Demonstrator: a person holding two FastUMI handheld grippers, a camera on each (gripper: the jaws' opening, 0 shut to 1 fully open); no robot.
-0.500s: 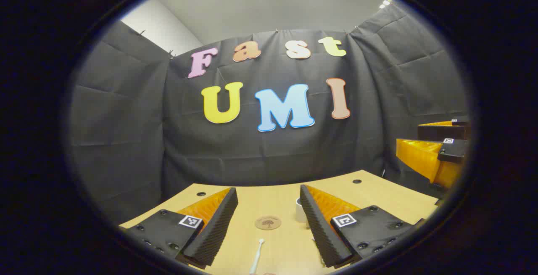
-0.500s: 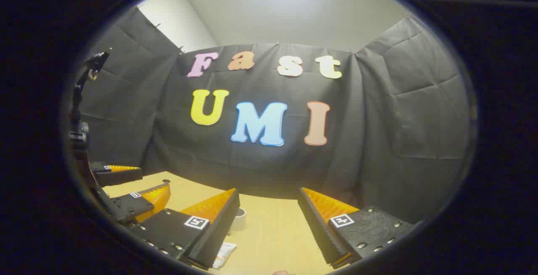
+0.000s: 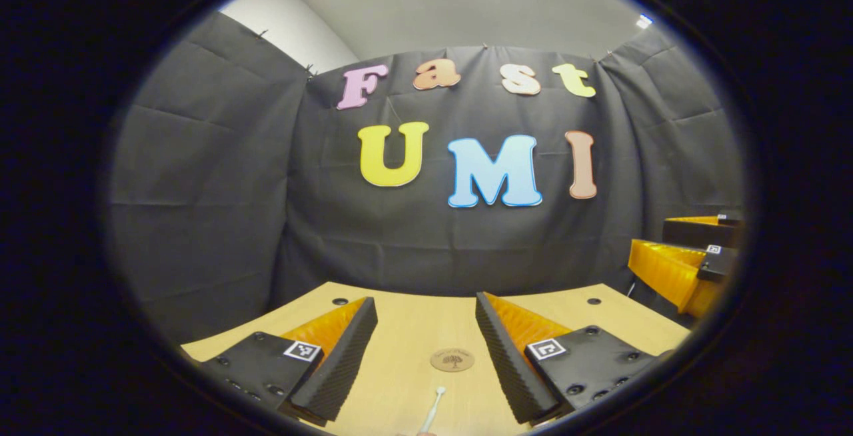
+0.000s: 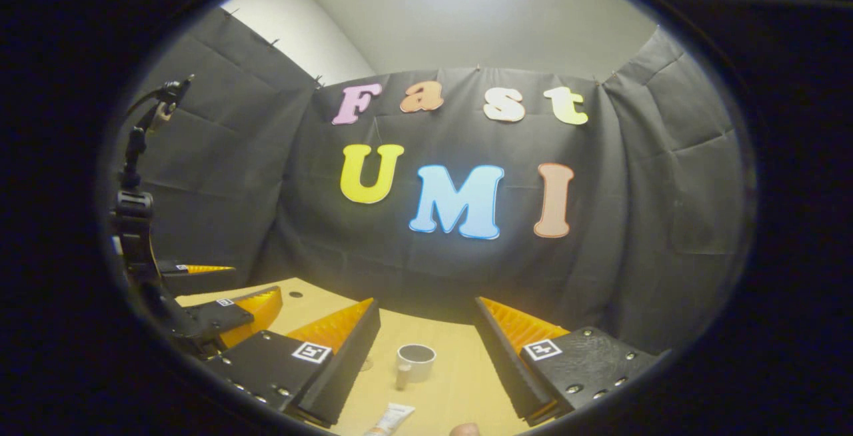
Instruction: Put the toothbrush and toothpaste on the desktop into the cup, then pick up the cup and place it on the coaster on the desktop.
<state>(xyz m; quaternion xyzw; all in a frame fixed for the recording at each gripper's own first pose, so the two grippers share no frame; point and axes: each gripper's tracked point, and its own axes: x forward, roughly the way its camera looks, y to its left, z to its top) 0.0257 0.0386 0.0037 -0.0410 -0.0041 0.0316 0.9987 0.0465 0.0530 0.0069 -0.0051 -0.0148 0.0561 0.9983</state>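
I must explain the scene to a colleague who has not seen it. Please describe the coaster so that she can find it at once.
Look at the wooden desk before the black cloth wall. The coaster lies flat on it, just beyond the tip of the toothbrush. It is a small round brown disc with a dark tree mark, unlike the thin white brush.

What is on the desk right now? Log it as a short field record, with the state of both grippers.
surface: wooden desktop
coaster: round, flat on the desktop, ahead between the left gripper's jaws
toothbrush: lying on the desktop, nearer than the coaster
cup: white, upright, looks empty
toothpaste: tube lying flat, nearer than the cup
left gripper: open, holding nothing
right gripper: open, holding nothing
task status: nothing in the cup yet; cup not on the coaster
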